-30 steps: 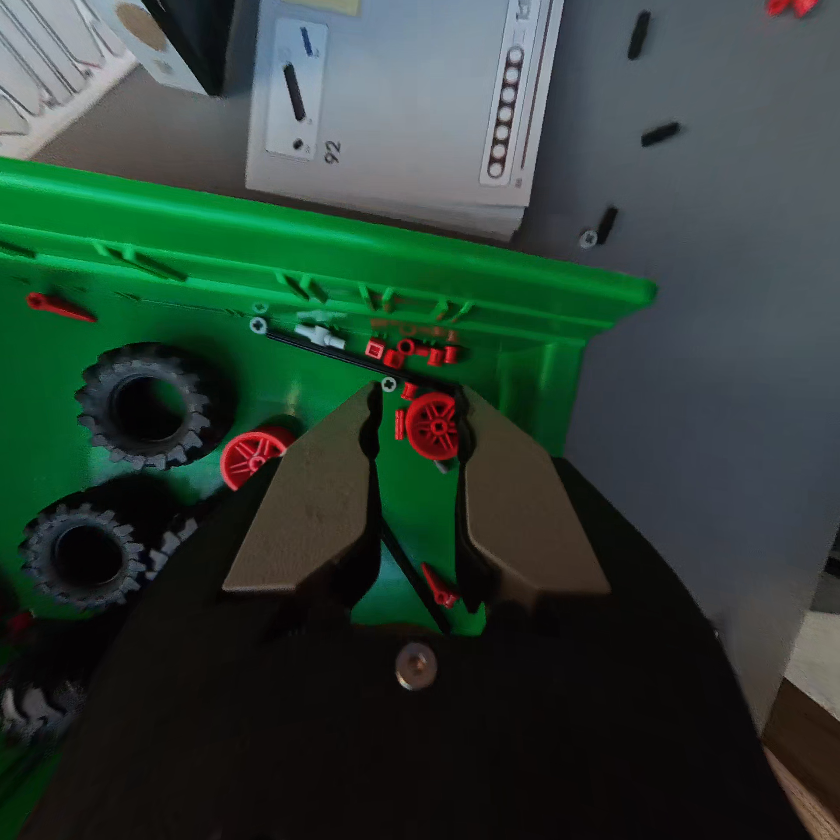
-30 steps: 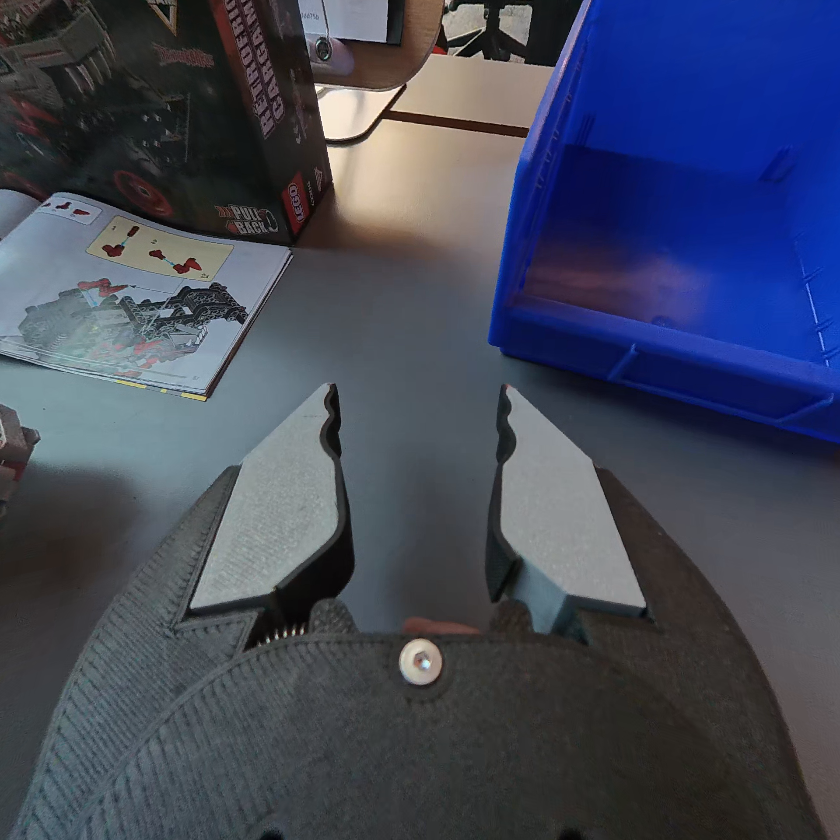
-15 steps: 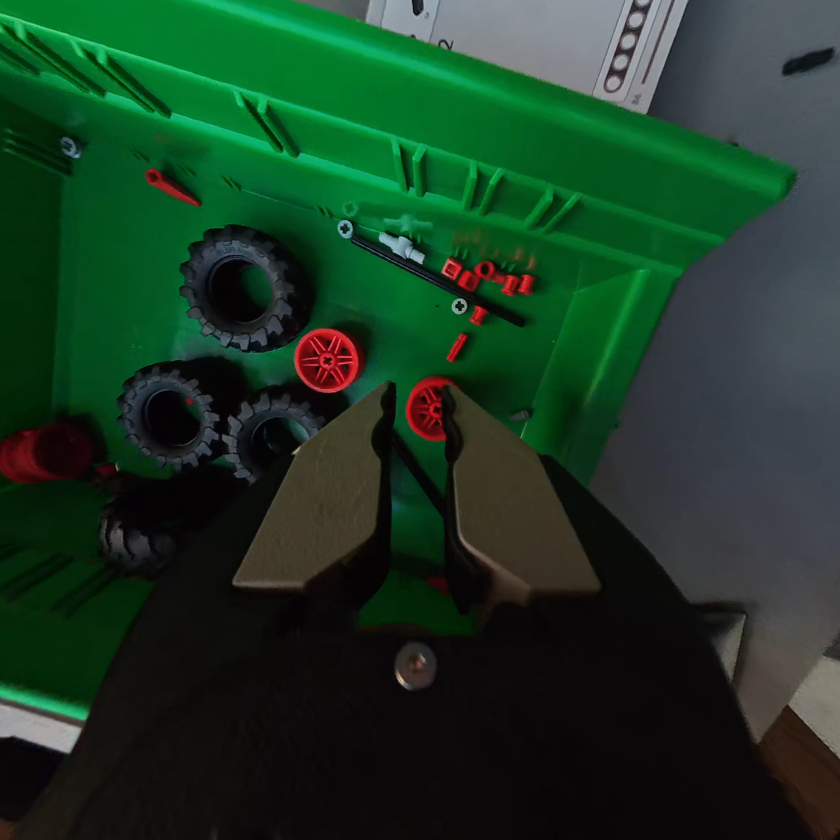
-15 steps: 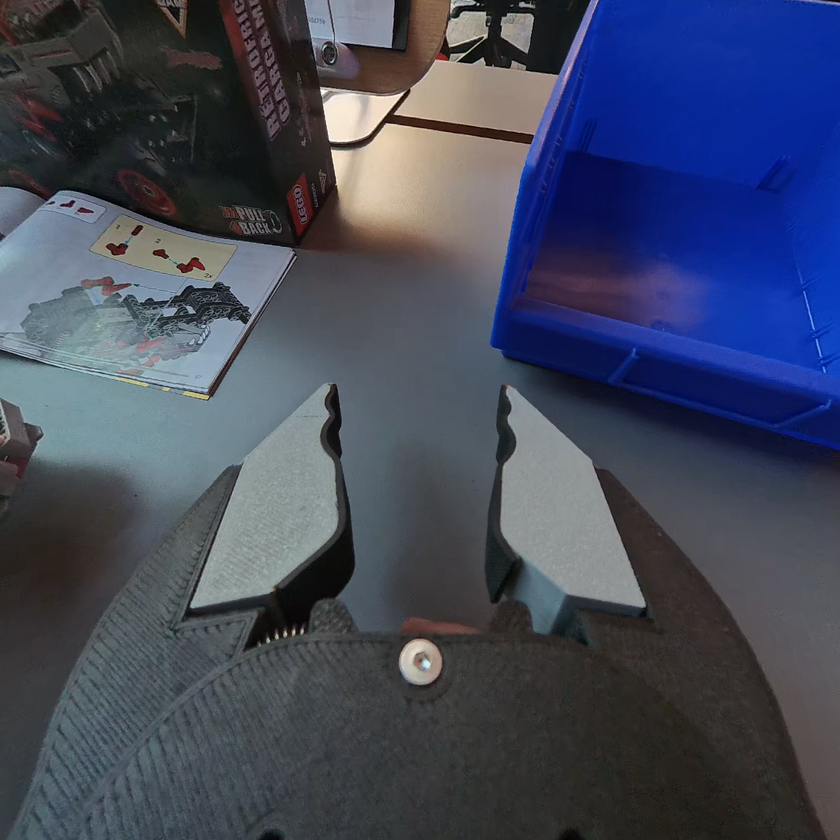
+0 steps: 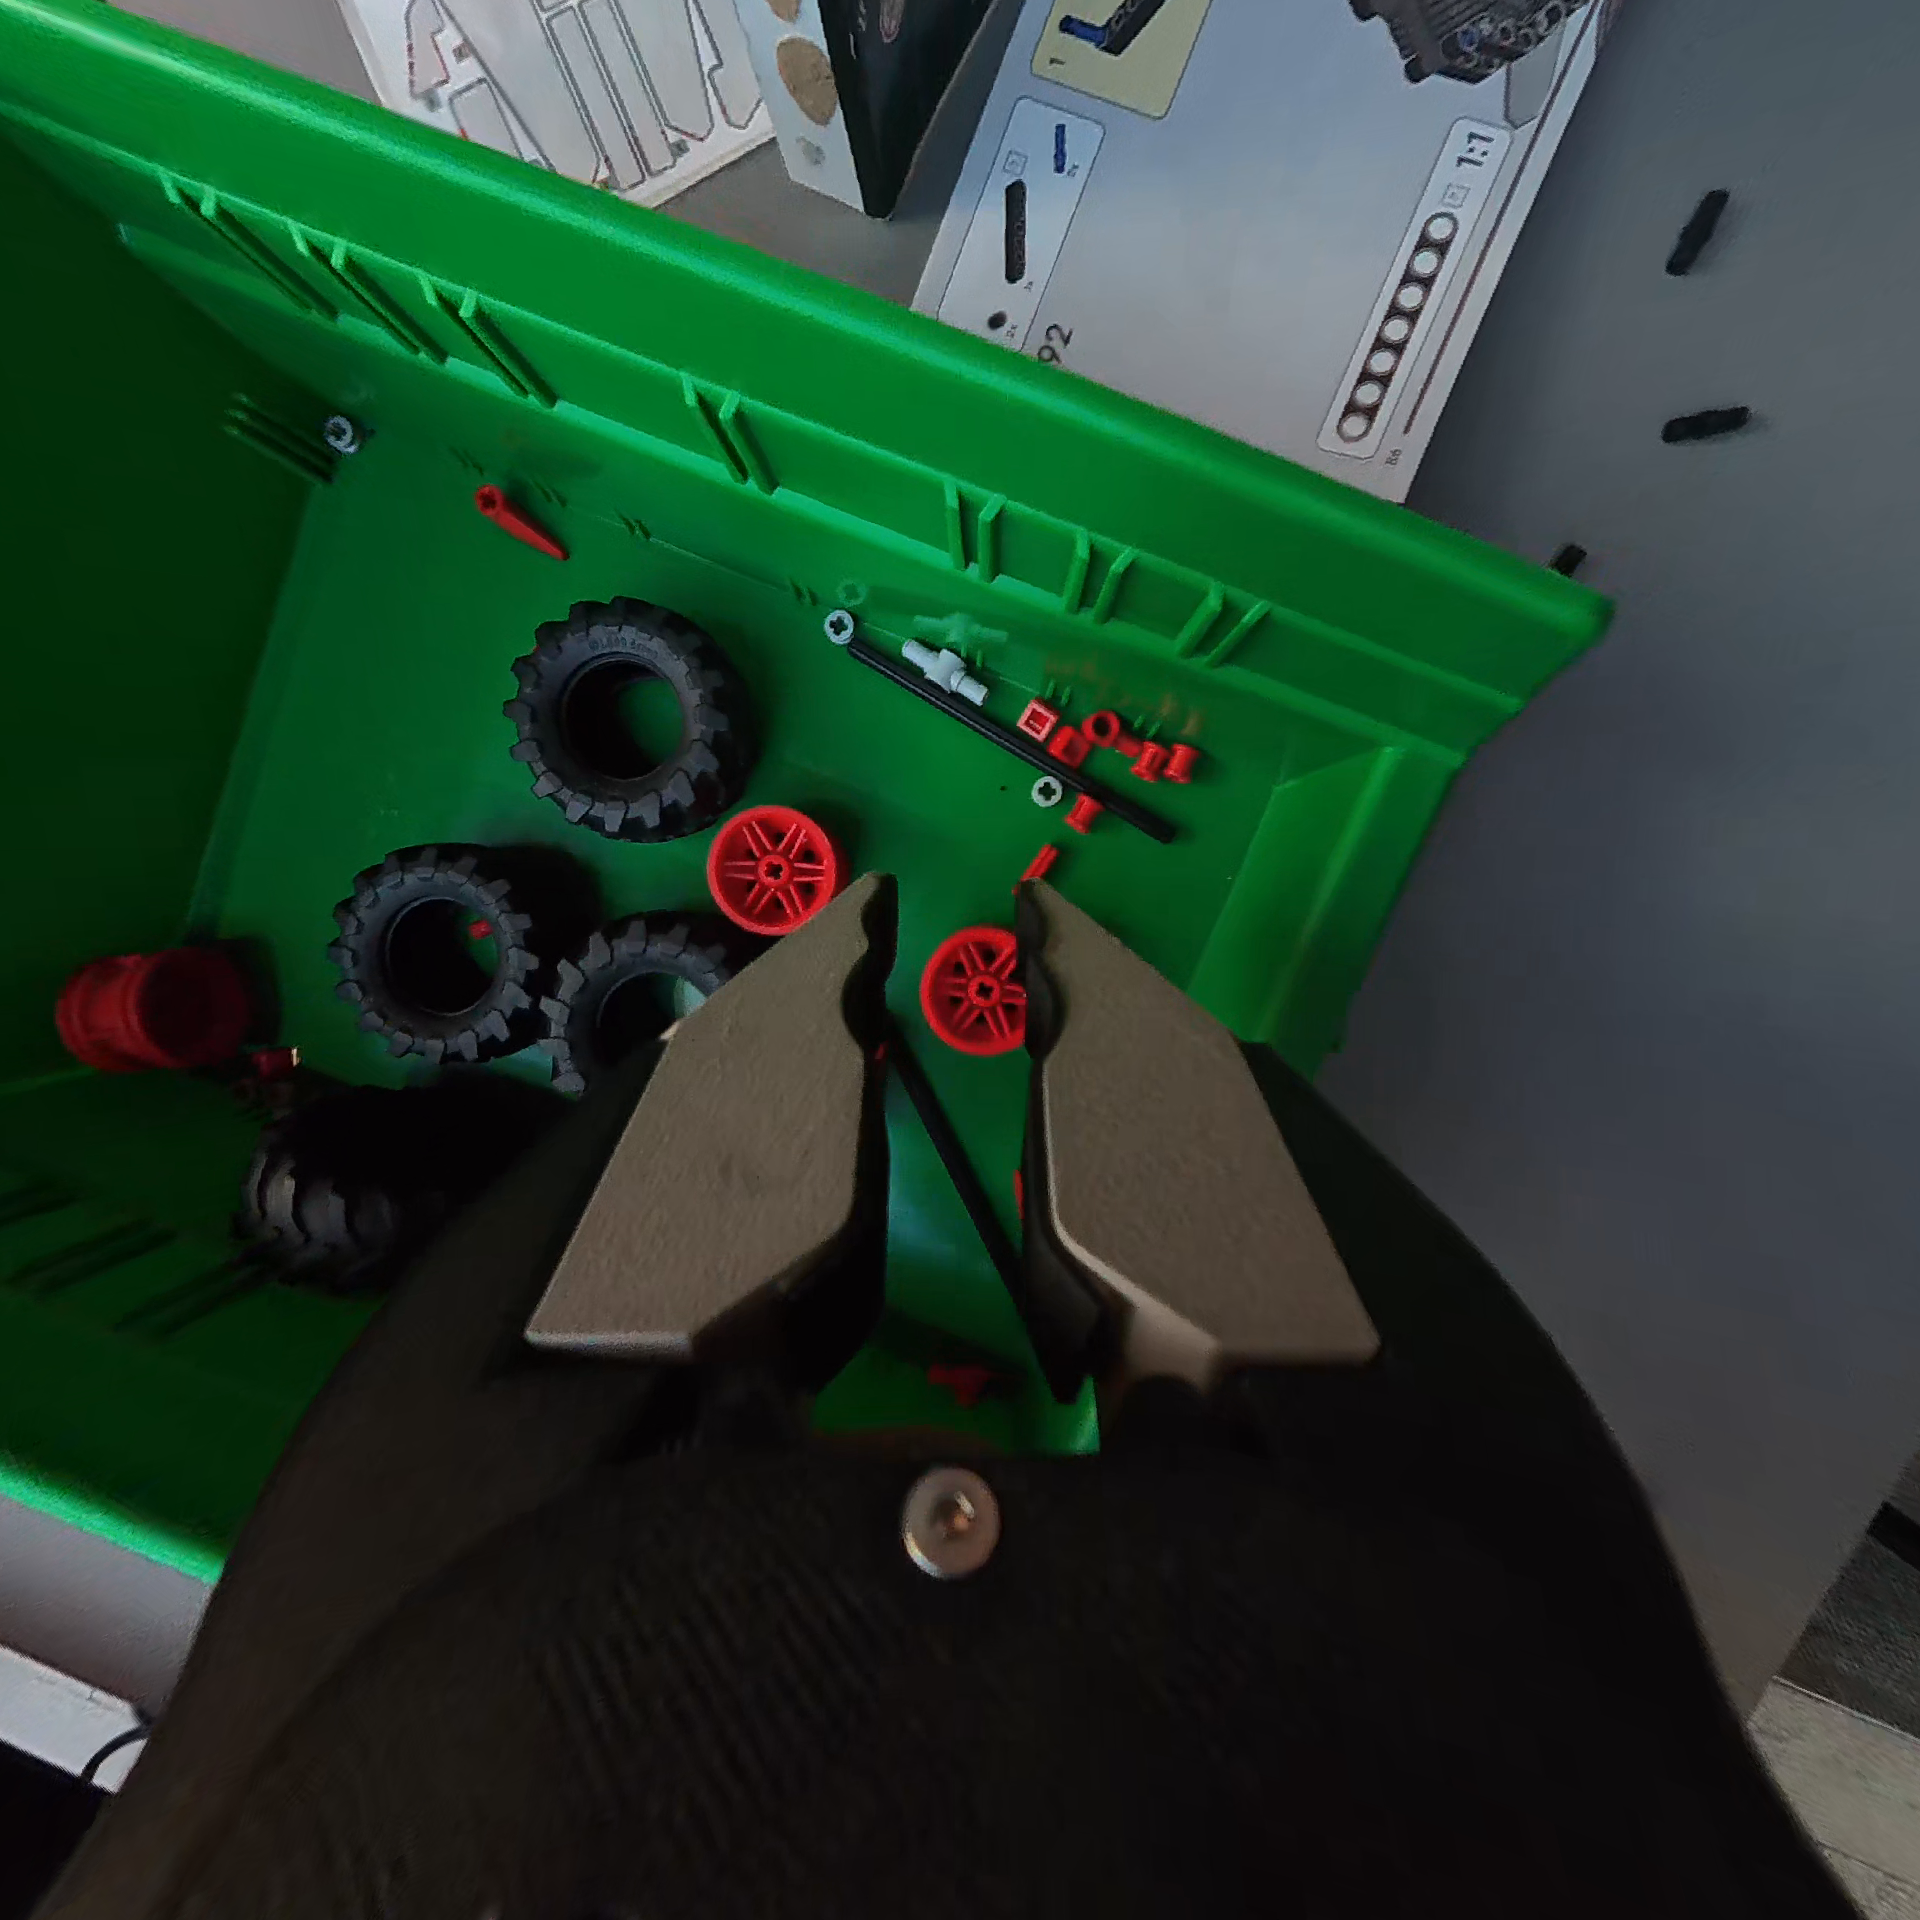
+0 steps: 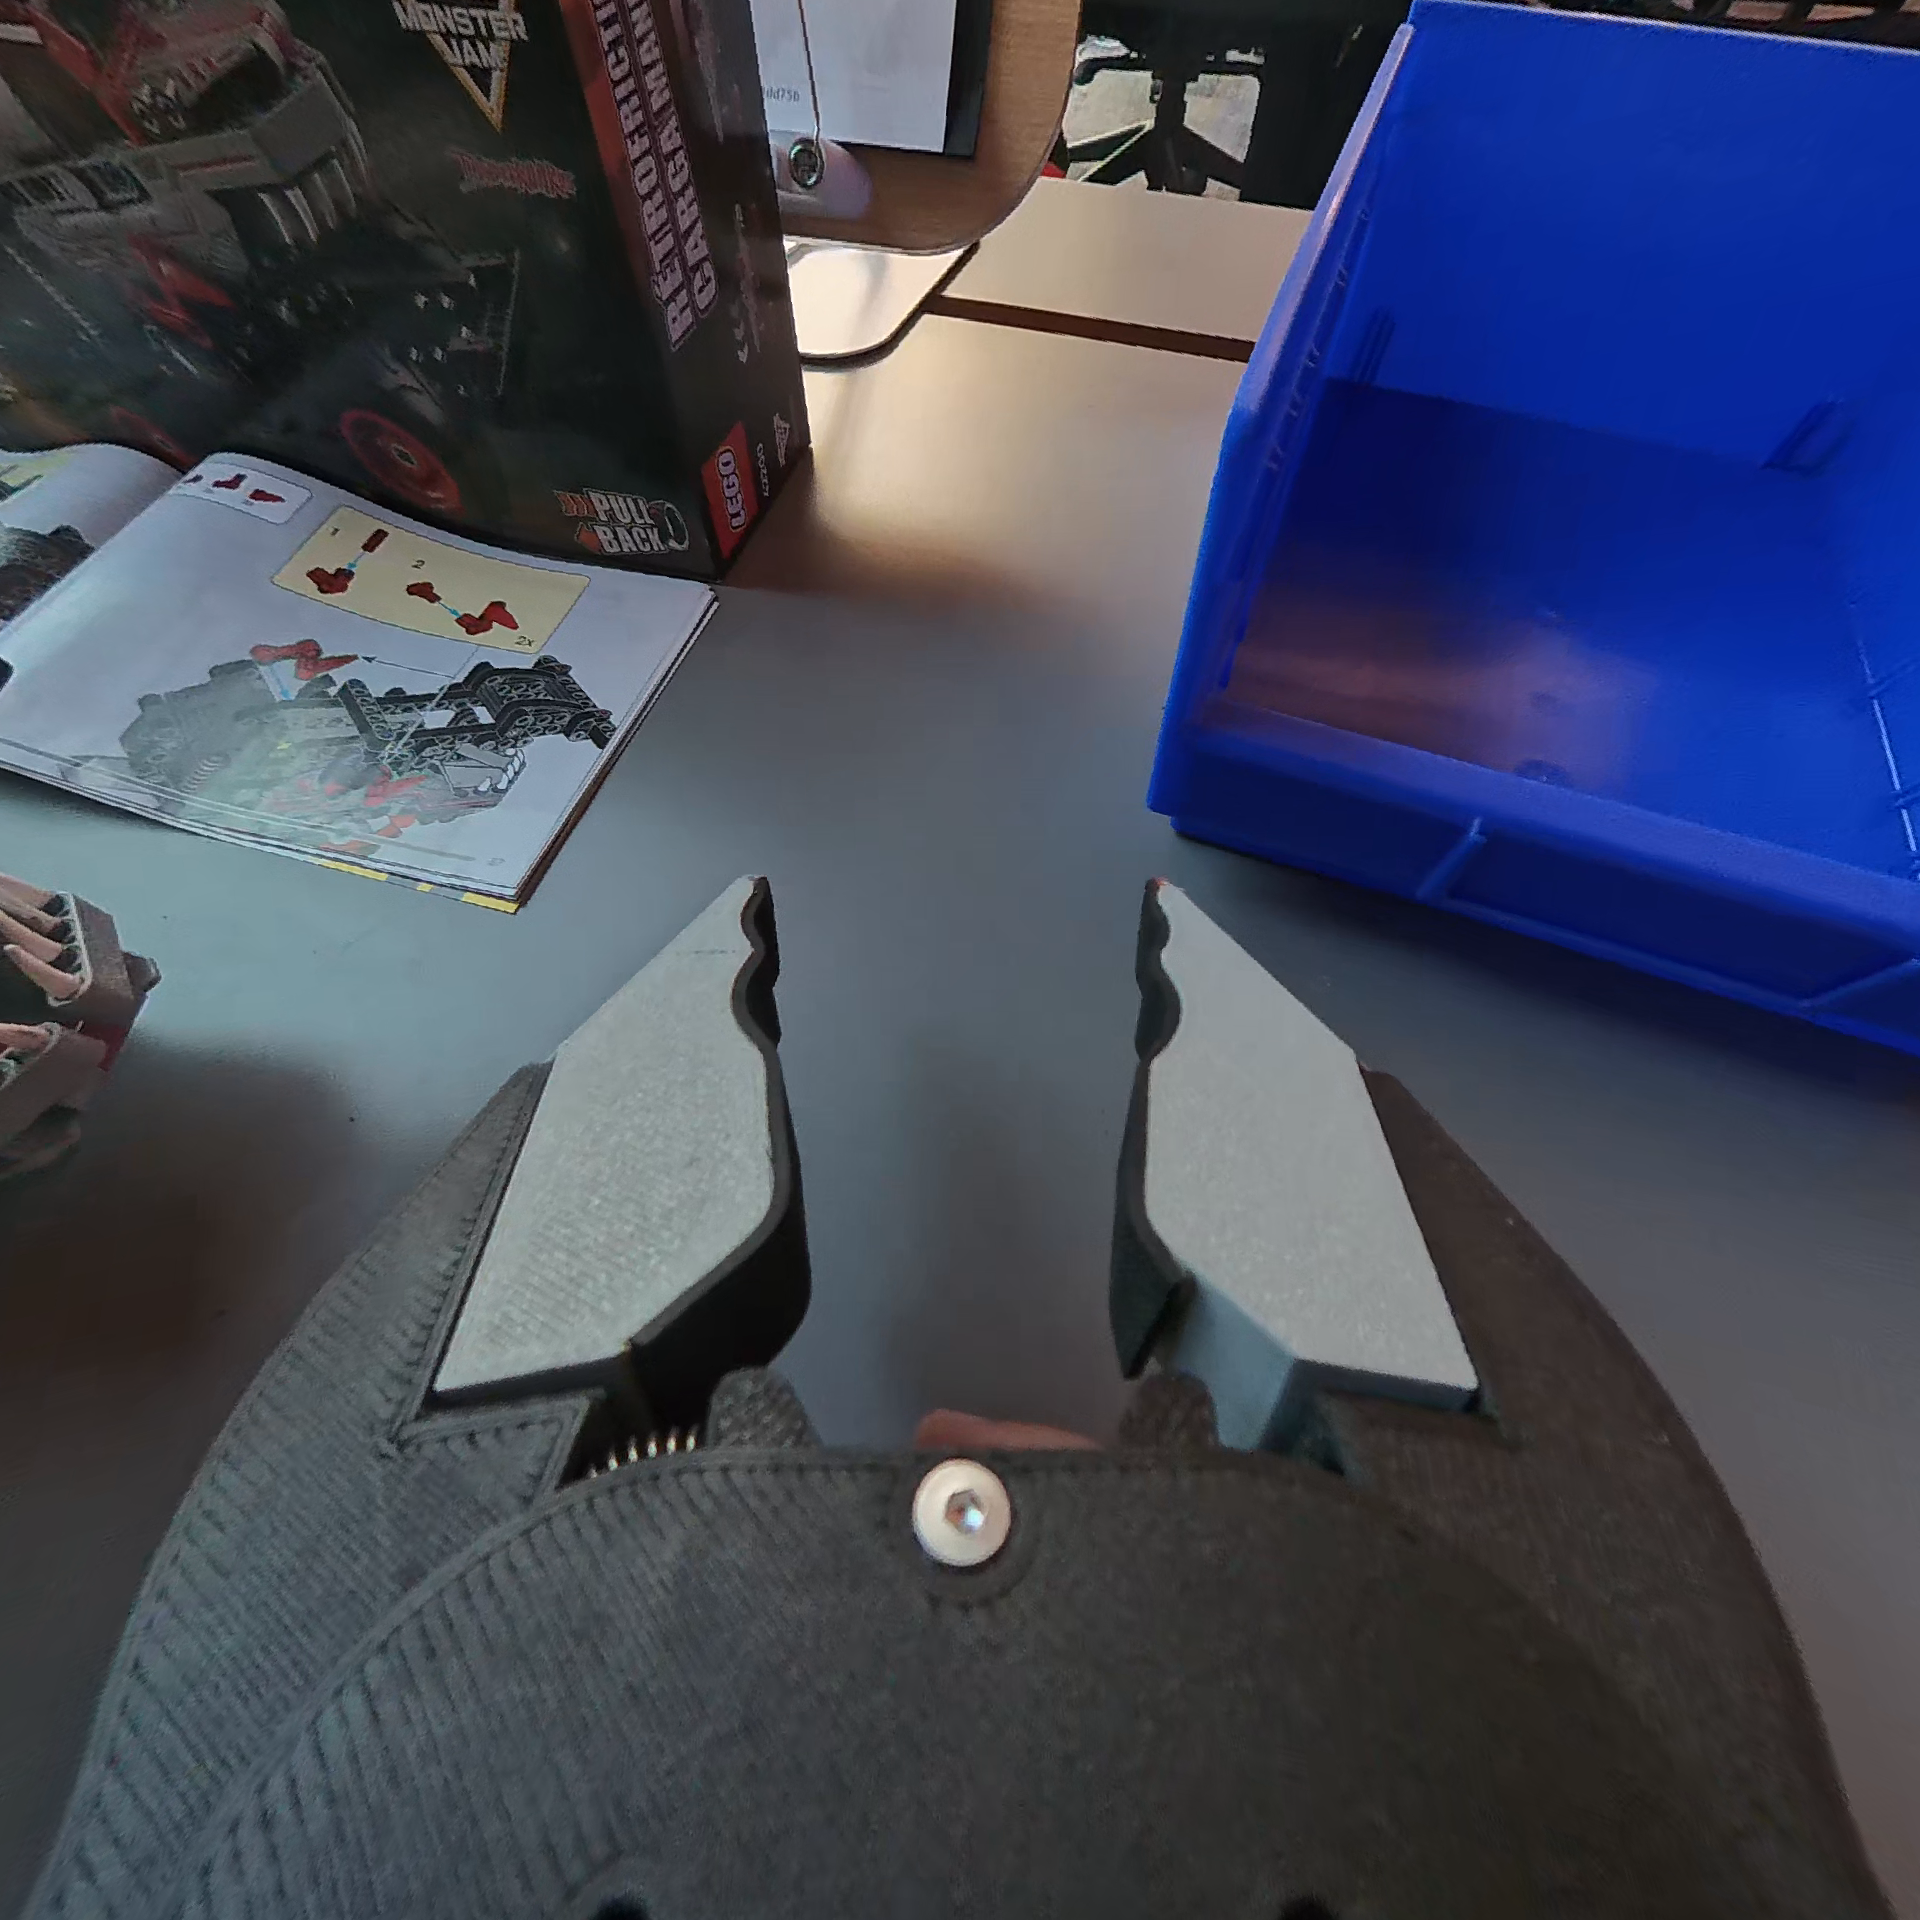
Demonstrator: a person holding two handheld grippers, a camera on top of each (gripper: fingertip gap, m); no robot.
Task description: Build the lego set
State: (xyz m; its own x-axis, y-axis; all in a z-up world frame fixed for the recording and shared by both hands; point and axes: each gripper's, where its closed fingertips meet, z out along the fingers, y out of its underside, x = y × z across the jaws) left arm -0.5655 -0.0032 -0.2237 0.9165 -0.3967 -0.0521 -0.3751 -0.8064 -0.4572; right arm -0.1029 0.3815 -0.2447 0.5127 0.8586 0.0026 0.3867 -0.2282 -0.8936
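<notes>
Your left gripper (image 5: 951, 894) is hanging over the green bin (image 5: 1091, 457) with its fingers spread a little and nothing between them. One red wheel hub (image 5: 971, 992) is showing in that gap, lying on the bin floor and partly hidden by the right-hand finger (image 5: 1164, 1164); whether the finger is touching it, you cannot tell. A thin black axle (image 5: 951, 1148) is running diagonally under the gap. A second red wheel hub (image 5: 771, 871) is lying just beside the left-hand fingertip. Beyond the tips, a longer black axle (image 5: 997, 732) is lying close to the bin's far wall with a cluster of small red pins (image 5: 1112, 743) and a pale grey connector (image 5: 943, 663) along it. Four black tyres are sitting to the left, the clearest one (image 5: 623, 717) well apart from the fingers; the bin's right wall is standing close to the right-hand finger, so the open room is lying leftward. Three short black pins (image 5: 1704, 424) are resting on the grey table outside the bin, next to the instruction sheet (image 5: 1226, 249).

Your right gripper (image 6: 956, 904) is hovering over bare grey table (image 6: 935, 727), fingers wide apart and gripping nothing. The blue bin (image 6: 1538, 852) is standing to the right, the open instruction booklet (image 6: 343, 686) to the left with the set's box (image 6: 416, 260) behind it, and part of the built model (image 6: 57, 997) is showing at the left edge.
</notes>
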